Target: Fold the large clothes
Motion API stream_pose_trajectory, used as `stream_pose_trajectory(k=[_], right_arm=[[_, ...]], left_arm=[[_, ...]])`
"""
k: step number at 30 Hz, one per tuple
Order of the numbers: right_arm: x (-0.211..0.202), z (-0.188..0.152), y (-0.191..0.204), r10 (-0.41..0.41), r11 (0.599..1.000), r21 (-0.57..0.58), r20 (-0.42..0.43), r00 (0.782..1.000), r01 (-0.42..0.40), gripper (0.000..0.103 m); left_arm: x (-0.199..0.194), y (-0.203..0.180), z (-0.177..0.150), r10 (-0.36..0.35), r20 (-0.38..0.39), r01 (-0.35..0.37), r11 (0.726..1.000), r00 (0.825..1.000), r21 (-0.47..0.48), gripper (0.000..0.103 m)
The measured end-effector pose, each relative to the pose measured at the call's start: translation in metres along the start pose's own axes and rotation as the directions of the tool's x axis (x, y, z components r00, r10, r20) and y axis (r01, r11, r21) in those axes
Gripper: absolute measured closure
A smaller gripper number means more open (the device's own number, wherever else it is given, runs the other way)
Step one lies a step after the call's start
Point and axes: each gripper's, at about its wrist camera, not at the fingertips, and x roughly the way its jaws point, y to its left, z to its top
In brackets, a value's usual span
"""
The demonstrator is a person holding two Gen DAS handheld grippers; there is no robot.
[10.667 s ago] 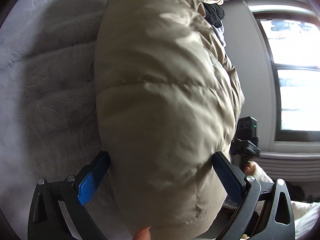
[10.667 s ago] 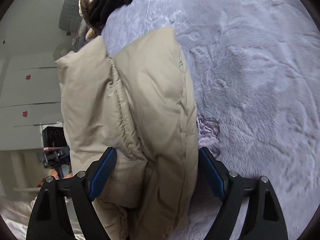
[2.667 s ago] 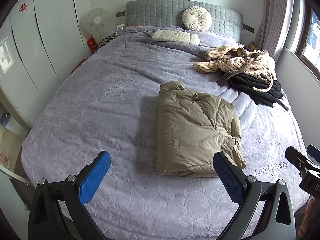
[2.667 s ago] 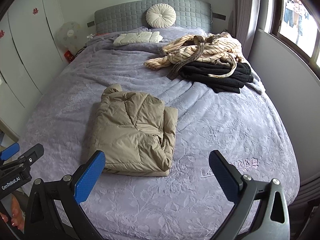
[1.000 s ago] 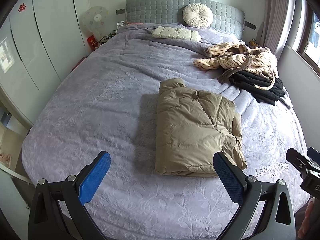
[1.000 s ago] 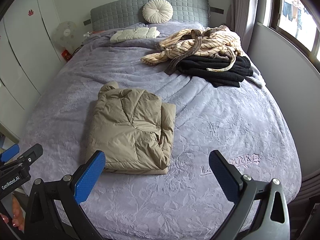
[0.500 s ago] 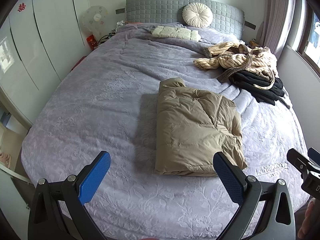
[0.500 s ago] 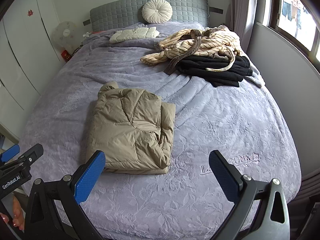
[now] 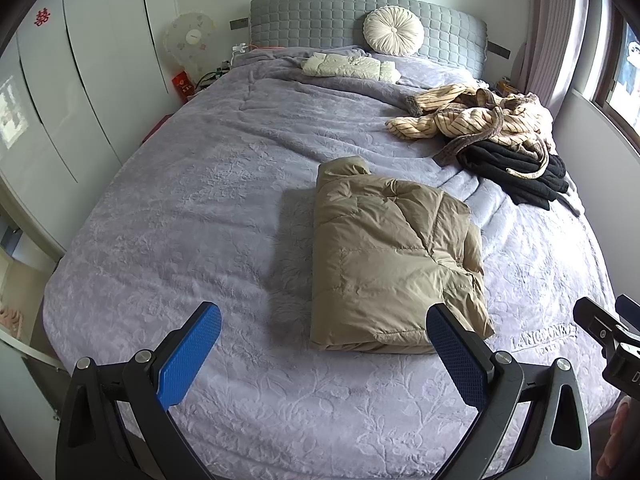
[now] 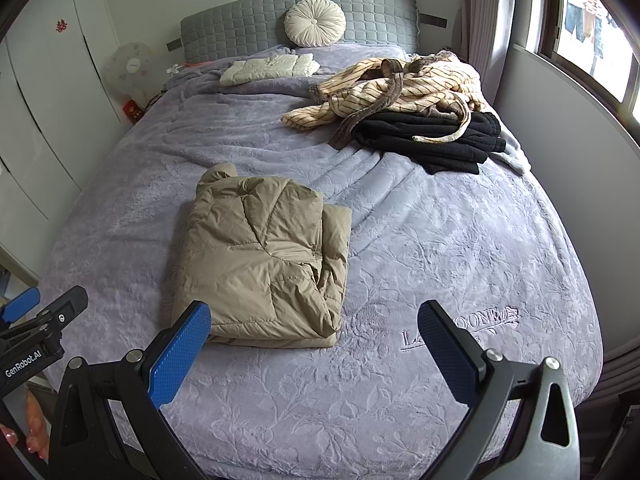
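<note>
A tan puffer jacket (image 9: 392,256) lies folded into a thick rectangle in the middle of the grey bedspread (image 9: 200,208); it also shows in the right wrist view (image 10: 260,260). My left gripper (image 9: 322,348) is open and empty, held back above the foot of the bed, short of the jacket. My right gripper (image 10: 314,344) is open and empty too, above the bed's foot, to the right of the jacket's near edge. The right gripper's body shows at the edge of the left wrist view (image 9: 608,340).
A heap of a striped cream garment (image 10: 400,84) on black clothes (image 10: 432,136) lies at the far right of the bed. A folded white garment (image 10: 268,68) and a round cushion (image 10: 316,24) lie by the headboard. Wardrobes stand left, a window wall right.
Compared with 10.7 s ago, both grippers have let go of the jacket and drawn back from the bed. Over the last second almost nothing has moved.
</note>
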Motion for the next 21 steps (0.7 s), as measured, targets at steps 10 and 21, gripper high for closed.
stream_pose_trajectory(k=[10, 21], right_arm=[[0.0, -0.0009, -0.0005, 0.001, 1.0, -0.001, -0.002, 1.0, -0.001, 0.0], [0.0014, -0.0036, 0.0018, 0.003, 1.0, 0.0, -0.008, 1.0, -0.003, 0.0]], left_arm=[[-0.0002, -0.0007, 0.0005, 0.0, 0.0, 0.0, 1.0, 1.0, 0.0, 0.0], [0.0002, -0.0012, 0.0064, -0.02, 0.007, 0.02, 1.0, 1.0, 0.006, 0.0]])
